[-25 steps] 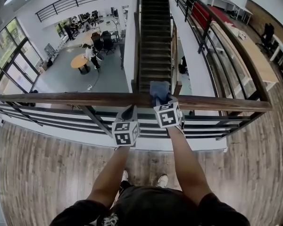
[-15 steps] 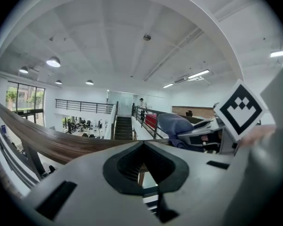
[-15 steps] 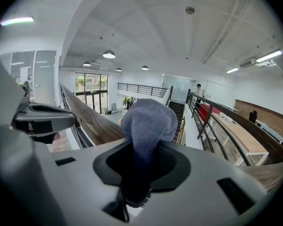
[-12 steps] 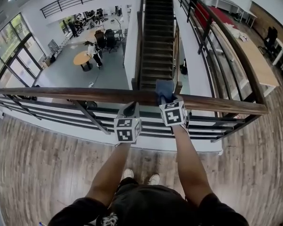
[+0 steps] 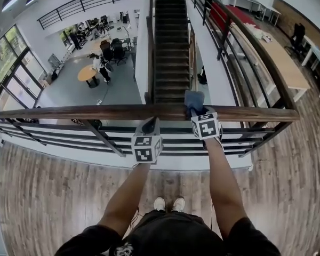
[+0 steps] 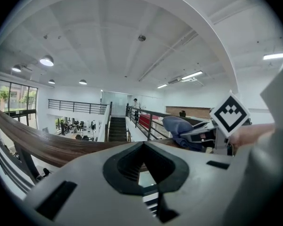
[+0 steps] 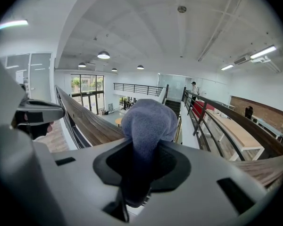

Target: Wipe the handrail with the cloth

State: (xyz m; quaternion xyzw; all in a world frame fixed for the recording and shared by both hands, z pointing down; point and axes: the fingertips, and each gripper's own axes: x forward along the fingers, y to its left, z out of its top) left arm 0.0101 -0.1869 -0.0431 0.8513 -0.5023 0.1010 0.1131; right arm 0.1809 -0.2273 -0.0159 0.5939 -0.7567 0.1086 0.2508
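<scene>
Right gripper (image 5: pixel 196 113), clamped on the blue cloth (image 5: pixel 193 100), has slid toward 3 o'clock along the wooden handrail (image 5: pixel 85 112): wiping progresses. Left gripper (image 5: pixel 149 125), closed and empty, sits at its 9 o'clock.

Blue-grey cloth (image 5: pixel 193 100), dark brown wood-grain handrail (image 5: pixel 85 112), black railing post (image 5: pixel 105 137), streaky brown plank floor (image 5: pixel 48 196), dark grey staircase (image 5: pixel 172 52).
</scene>
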